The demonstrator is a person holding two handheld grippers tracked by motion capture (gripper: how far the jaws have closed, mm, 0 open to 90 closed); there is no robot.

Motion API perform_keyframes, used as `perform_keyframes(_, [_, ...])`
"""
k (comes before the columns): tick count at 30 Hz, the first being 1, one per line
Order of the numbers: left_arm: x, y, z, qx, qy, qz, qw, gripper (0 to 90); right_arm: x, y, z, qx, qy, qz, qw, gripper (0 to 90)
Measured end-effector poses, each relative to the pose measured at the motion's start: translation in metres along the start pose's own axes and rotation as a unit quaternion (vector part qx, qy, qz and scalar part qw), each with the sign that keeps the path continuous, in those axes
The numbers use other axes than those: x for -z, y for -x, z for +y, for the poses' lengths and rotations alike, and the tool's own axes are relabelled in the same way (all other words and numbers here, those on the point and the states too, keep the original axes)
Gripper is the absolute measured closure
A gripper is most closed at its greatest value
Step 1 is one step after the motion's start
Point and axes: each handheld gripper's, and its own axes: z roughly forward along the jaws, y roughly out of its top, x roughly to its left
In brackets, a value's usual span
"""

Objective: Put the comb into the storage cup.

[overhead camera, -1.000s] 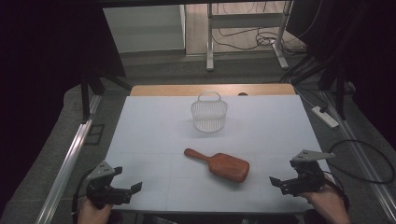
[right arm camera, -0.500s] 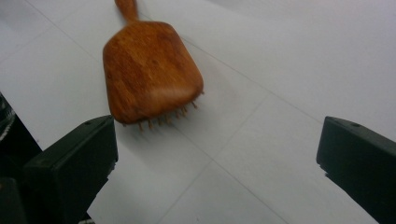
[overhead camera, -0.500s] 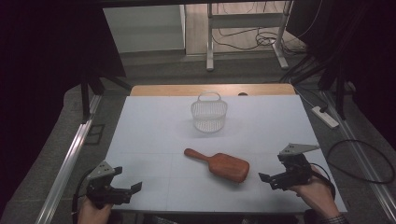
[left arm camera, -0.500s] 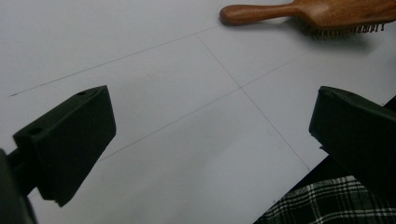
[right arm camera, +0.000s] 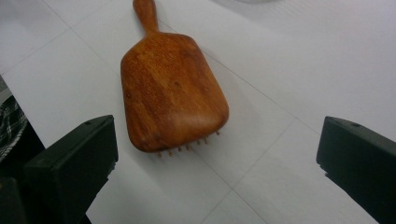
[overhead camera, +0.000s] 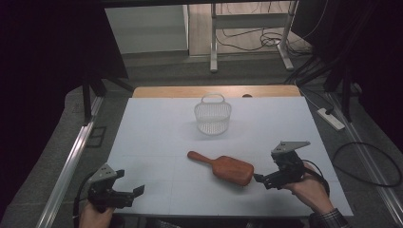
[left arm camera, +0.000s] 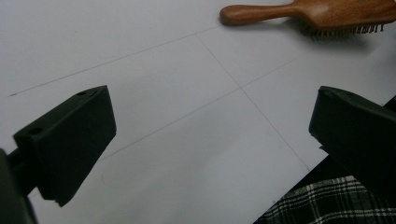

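Observation:
A wooden hairbrush point(overhead camera: 225, 167) lies bristles down on the white table, its handle pointing left and away. My right gripper point(overhead camera: 264, 181) is open just right of the brush head, aimed at it; in the right gripper view the brush point(right arm camera: 170, 88) lies ahead of the two spread jaws, nothing between them. My left gripper point(overhead camera: 134, 193) rests open at the near left corner of the table. In the left gripper view the brush point(left arm camera: 308, 14) shows far off at the top. A small white mesh basket point(overhead camera: 212, 115) with a handle stands upright beyond the brush.
The white table sheet point(overhead camera: 157, 137) has faint grid lines and a wooden strip point(overhead camera: 190, 91) along its far edge. A metal rail point(overhead camera: 71, 161) runs along the left side. A power strip point(overhead camera: 331, 118) and cables lie on the floor at right.
My right gripper has moved left and forward, closing in on the brush head. The left gripper, brush and basket have stayed put.

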Motion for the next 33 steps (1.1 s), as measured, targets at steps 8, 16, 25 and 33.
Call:
perform_keyframes(8, [0.000, 0.000, 0.000, 0.001, 0.000, -0.001, 1.0000, 0.6, -0.012, -0.006, 0.011, 0.014, -0.008, 0.014, 0.9998, 0.0])
perform_keyframes(16, [0.000, -0.001, 0.000, 0.002, 0.001, -0.002, 1.0000, 0.6, -0.024, -0.011, 0.021, 0.023, -0.019, 0.022, 0.9993, 0.0])
perform_keyframes(25, [0.000, -0.001, 0.000, 0.003, 0.001, -0.002, 1.0000, 0.6, -0.036, -0.015, 0.030, 0.034, -0.027, 0.023, 0.9988, 0.0])
perform_keyframes(33, [0.000, -0.001, 0.000, 0.003, 0.001, -0.002, 1.0000, 0.6, -0.047, -0.021, 0.039, 0.039, -0.045, 0.024, 0.9979, 0.0])
